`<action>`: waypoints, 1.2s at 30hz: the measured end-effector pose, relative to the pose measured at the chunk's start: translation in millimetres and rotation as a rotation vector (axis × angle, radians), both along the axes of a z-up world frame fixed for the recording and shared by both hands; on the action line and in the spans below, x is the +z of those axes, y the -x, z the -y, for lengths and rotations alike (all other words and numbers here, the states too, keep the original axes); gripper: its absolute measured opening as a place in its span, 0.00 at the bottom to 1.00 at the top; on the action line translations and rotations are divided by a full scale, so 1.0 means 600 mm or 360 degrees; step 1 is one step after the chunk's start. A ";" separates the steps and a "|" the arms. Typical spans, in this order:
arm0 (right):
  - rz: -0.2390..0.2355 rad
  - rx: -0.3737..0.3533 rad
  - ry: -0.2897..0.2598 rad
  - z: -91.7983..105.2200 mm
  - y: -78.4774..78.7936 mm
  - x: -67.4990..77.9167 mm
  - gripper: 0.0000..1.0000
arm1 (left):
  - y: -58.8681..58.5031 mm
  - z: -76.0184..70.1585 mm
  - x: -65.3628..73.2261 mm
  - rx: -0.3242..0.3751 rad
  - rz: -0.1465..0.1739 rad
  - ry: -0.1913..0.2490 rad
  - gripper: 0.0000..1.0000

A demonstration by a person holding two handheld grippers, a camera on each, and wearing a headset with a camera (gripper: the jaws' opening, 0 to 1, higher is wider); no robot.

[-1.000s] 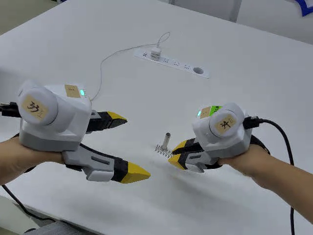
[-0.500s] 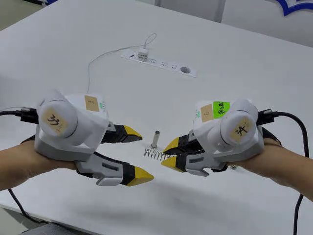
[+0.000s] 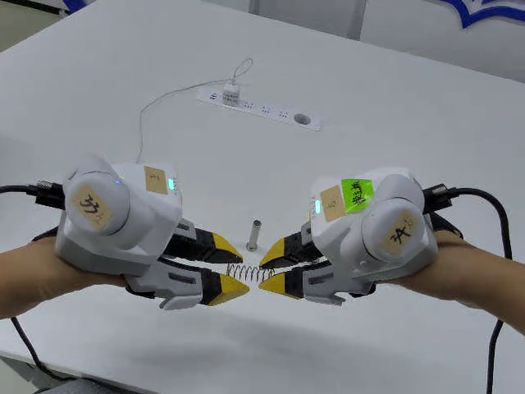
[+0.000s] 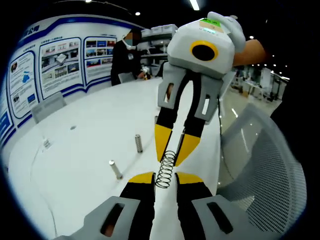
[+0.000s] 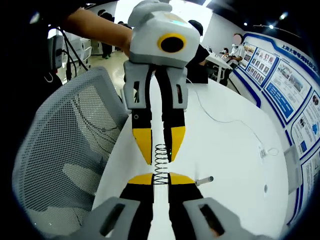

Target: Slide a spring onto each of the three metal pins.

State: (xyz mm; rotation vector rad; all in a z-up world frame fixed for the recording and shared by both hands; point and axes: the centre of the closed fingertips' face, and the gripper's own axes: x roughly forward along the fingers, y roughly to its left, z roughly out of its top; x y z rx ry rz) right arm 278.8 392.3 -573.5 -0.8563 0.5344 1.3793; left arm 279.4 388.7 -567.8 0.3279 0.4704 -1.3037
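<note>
A small coil spring (image 3: pixel 253 272) hangs level between the two grippers, just above the white table. My right gripper (image 3: pixel 262 275) is shut on its right end. The left gripper (image 3: pixel 244 271) is shut on the other end. One upright metal pin (image 3: pixel 253 234) stands just behind the spring. In the left gripper view the spring (image 4: pixel 166 167) runs from my left gripper (image 4: pixel 165 179) up to the right gripper (image 4: pixel 175 150), with two pins (image 4: pixel 138 143) (image 4: pixel 115 169) to the left. In the right gripper view the spring (image 5: pixel 161 162) joins my right gripper (image 5: pixel 161 180) to the left gripper (image 5: pixel 160 147), beside a pin (image 5: pixel 204 180).
A white power strip (image 3: pixel 258 108) with a plug and a thin cable lies at the back of the table (image 3: pixel 394 123). The table's near edge runs just below both hands. A grey mesh chair (image 4: pixel 260 165) stands beside the table. People stand in the background (image 4: pixel 127 55).
The two grippers have come together. The left gripper's jaws, wide open before, have narrowed onto the spring's free end. The spring stayed in the right gripper throughout.
</note>
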 end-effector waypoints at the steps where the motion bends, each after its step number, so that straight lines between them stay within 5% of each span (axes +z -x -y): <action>1: 0.0003 0.0009 0.0001 0.000 0.001 0.000 0.10 | -0.003 -0.002 0.000 0.0006 0.0019 -0.0009 0.15; 7: 0.0004 0.0024 -0.0004 -0.003 0.003 0.005 0.10 | 0.000 -0.001 0.001 -0.0009 0.0027 -0.0019 0.13; 10: 0.0001 0.0034 -0.0013 -0.001 0.003 0.010 0.10 | 0.003 0.000 0.004 -0.0057 0.0076 -0.0025 0.12; 12: 0.0009 0.0047 -0.0027 0.001 0.002 0.012 0.10 | 0.002 0.001 0.008 -0.0112 0.0169 -0.0044 0.11; 16: 0.0026 0.0030 -0.0073 0.005 -0.005 0.018 0.11 | -0.004 0.004 0.012 -0.0120 0.0205 -0.0054 0.10; 36: -0.0084 -0.0064 -0.0180 0.016 -0.004 0.030 0.11 | -0.003 0.007 0.019 -0.0169 0.0286 -0.0092 0.10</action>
